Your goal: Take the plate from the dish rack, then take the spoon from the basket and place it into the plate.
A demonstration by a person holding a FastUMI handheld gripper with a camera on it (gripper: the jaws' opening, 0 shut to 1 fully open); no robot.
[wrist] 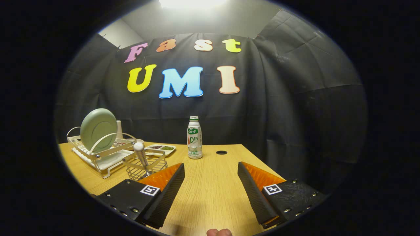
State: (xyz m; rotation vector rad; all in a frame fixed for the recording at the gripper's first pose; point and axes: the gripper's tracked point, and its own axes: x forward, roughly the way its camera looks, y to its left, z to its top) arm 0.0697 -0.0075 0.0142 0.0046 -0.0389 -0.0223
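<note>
Gripper view: gripper spread wide, holding nothing, above bare surface. Plate upright on edge in rack, ahead-left of fingers, beyond basket with spoon.

The hand-held gripper ends in two wedge-shaped fingers whose inner faces are black ribbed rubber pads. Behind each pad the finger body is translucent orange plastic with a faceted, ridged surface. Each finger is mounted on a black textured block fixed with small silver screws along its outer edge. On top of each block sits a small white square sticker printed with a black fiducial pattern. The fingers stand wide apart with nothing between them.
</note>
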